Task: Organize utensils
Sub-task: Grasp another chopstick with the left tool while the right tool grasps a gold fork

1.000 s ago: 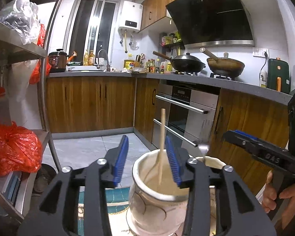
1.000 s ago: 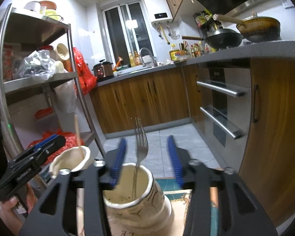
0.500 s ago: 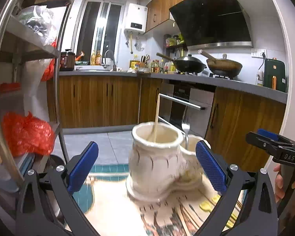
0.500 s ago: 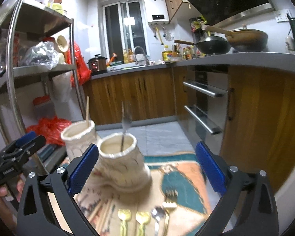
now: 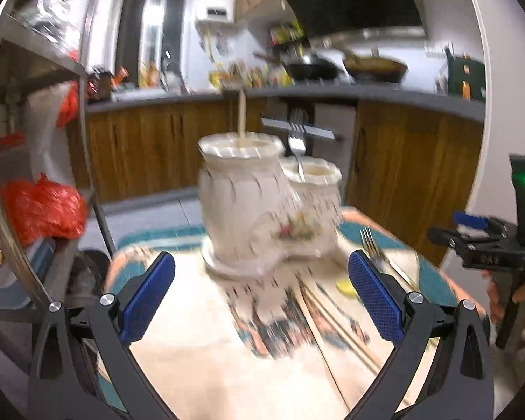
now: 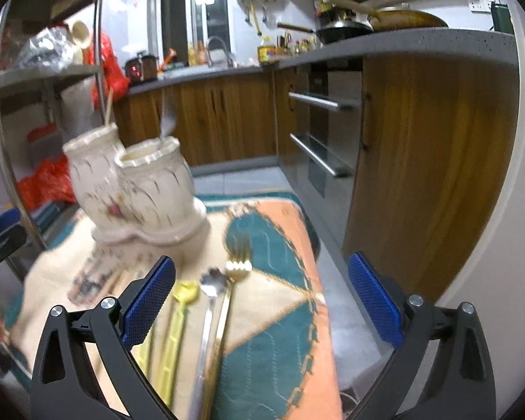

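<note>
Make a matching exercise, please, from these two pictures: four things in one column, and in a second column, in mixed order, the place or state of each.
Things
1. chopstick
2. fork
3. left gripper
4. yellow utensil

Place or state
A. wide open, holding nothing
B. lying flat on the patterned cloth
C. standing in the taller pot of the ceramic holder
D. standing in the shorter pot of the ceramic holder

Pairs: 1-C, 2-D, 3-A, 4-B

Cream twin-pot holder (image 6: 136, 189) with upright fork (image 5: 297, 143); loose cutlery (image 6: 213, 301) flat on cloth.
</note>
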A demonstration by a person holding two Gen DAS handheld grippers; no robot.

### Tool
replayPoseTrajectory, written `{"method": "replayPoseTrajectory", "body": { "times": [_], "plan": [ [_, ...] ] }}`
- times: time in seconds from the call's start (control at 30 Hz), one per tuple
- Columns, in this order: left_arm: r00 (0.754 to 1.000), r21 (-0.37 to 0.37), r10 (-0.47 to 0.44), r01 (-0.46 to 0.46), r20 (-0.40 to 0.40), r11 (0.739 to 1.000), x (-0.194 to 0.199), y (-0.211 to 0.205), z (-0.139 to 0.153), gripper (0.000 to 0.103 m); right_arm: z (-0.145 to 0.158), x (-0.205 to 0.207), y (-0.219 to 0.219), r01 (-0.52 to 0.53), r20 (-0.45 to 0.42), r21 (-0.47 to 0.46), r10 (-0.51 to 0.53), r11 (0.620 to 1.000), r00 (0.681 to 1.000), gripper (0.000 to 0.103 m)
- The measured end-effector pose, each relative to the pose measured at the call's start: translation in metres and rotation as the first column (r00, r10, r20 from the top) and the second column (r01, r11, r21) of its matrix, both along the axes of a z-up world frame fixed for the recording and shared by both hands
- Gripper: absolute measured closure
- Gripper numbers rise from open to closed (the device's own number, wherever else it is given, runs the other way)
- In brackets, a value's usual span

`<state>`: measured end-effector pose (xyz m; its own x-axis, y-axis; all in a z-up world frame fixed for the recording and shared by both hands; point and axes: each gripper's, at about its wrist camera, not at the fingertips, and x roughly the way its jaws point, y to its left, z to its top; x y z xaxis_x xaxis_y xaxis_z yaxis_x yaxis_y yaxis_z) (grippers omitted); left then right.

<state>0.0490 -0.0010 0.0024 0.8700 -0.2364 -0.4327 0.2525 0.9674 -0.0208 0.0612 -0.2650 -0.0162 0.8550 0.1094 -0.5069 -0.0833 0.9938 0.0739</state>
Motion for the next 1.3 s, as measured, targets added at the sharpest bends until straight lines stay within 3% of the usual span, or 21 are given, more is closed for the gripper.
{"method": "replayPoseTrajectory", "body": {
  "times": [0.1,0.3,0.53,0.63,0.7,0.83,0.93,1.2,1.3],
  "plan": [
    [0.998,0.003,-0.029,0.029,-0.061,1.0,0.002,-0.006,-0.01,0.006,-0.012,0.005,-0.003,0.008,-0.038,0.0,-0.008,1.0,0.999,0.005],
    [0.989,0.124,-0.037,0.056,-0.145,0.991,0.01,-0.026,-0.034,0.006,-0.024,0.012,-0.004,-0.004,-0.073,-0.031,0.001,1.0,0.997,0.005],
    [0.968,0.137,-0.032,0.067,-0.247,0.988,0.022,-0.027,-0.049,0.006,-0.032,0.019,0.006,-0.049,-0.128,-0.05,0.042,0.998,0.991,0.008],
    [0.956,0.14,-0.039,0.083,-0.289,0.987,0.026,-0.03,-0.057,0.007,-0.035,0.021,0.011,-0.083,-0.16,-0.054,0.074,0.995,0.984,0.028],
    [0.949,0.146,-0.049,0.099,-0.312,0.984,0.028,-0.032,-0.061,0.014,-0.038,0.024,0.013,-0.104,-0.189,-0.036,0.096,0.994,0.977,0.049],
    [0.935,0.15,-0.067,0.126,-0.349,0.981,0.03,-0.037,-0.066,0.033,-0.04,0.032,0.02,-0.146,-0.235,-0.006,0.141,0.989,0.962,0.07],
    [0.925,0.154,-0.076,0.142,-0.371,0.978,0.032,-0.038,-0.069,0.045,-0.041,0.038,0.024,-0.158,-0.26,-0.014,0.149,0.987,0.954,0.074],
    [0.914,0.158,-0.074,0.148,-0.398,0.976,0.048,-0.042,-0.064,0.06,-0.048,0.055,0.033,-0.171,-0.292,-0.051,0.149,0.984,0.945,0.076],
    [0.91,0.153,-0.071,0.145,-0.41,0.977,0.056,-0.038,-0.062,0.074,-0.047,0.057,0.032,-0.177,-0.294,-0.037,0.159,0.983,0.942,0.083]
  ]
}}
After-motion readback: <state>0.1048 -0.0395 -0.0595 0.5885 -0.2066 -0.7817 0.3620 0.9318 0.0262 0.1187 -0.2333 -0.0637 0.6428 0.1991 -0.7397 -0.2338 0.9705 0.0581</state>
